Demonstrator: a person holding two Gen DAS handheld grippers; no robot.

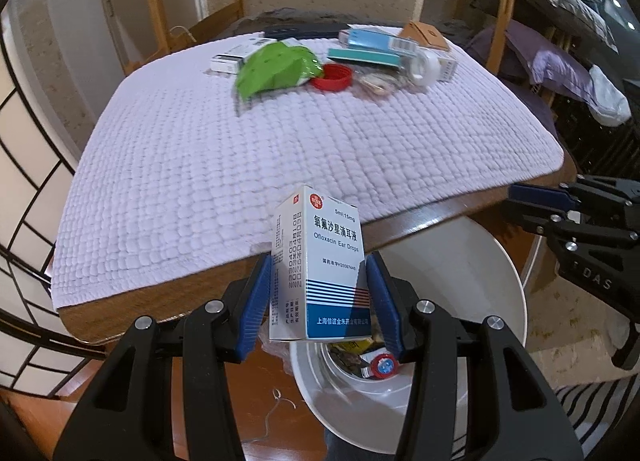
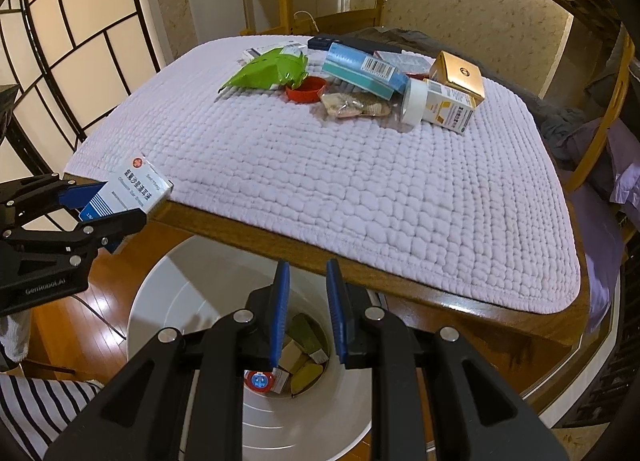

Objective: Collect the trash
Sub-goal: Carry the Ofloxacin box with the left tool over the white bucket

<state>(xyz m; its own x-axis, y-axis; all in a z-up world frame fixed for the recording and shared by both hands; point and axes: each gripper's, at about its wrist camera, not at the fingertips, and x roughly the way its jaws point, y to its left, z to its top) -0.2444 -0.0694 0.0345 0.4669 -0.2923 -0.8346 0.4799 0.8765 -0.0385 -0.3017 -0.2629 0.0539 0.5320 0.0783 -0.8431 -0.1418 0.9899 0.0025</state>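
My left gripper (image 1: 319, 263) is shut on a white and blue ear-drops box (image 1: 320, 273), held upright over the near edge of the table and the rim of a white bin (image 1: 460, 261). The right wrist view shows that box (image 2: 132, 189) at the left in the left gripper (image 2: 116, 201). My right gripper (image 2: 307, 281) is shut and empty, hanging above the bin (image 2: 180, 301), whose bottom holds several wrappers and a red and blue cap (image 2: 260, 380). At the table's far side lies more trash: a green wrapper (image 2: 272, 69), a red lid (image 2: 306, 90) and blue boxes (image 2: 360, 67).
A lilac quilted mat (image 2: 320, 181) covers the wooden table (image 2: 280, 249). A white tape roll (image 2: 414, 101), a yellow and white box (image 2: 452, 109), a gold box (image 2: 460, 73) and a clear snack bag (image 2: 352, 105) are in the far pile. A folding screen (image 2: 60, 41) stands left.
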